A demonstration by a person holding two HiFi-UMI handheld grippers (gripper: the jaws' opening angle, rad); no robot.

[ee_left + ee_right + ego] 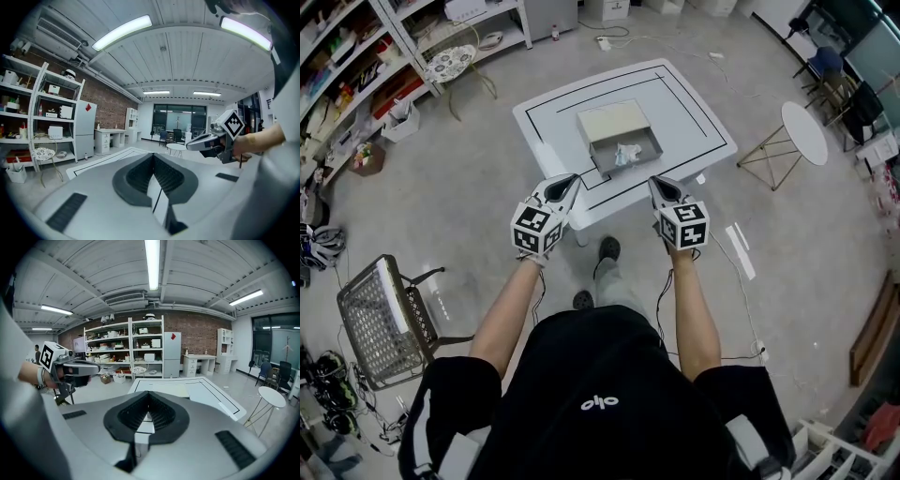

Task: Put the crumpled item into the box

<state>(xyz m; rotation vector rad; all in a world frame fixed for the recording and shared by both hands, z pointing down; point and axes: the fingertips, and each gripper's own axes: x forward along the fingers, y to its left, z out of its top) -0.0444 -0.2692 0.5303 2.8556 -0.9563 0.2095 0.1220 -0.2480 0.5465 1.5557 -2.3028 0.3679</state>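
Observation:
A white table (694, 122) with a black outline carries a shallow box (623, 139), its pale lid pushed back over the far part. A crumpled whitish item (627, 153) lies in the open near part of the box. Both grippers hover at the table's near edge, short of the box. My left gripper (573, 178) is shut with nothing in it, its tips meeting in its own view (153, 157). My right gripper (655, 182) is likewise shut and empty (148, 394). Each gripper shows in the other's view: the right gripper (189, 146) and the left gripper (97, 367).
A wire basket chair (380, 323) stands on the floor at lower left. A round white side table (804, 131) is to the right of the main table. Shelves (356, 66) line the left wall. A cable and a white strip (739, 249) lie on the floor at right.

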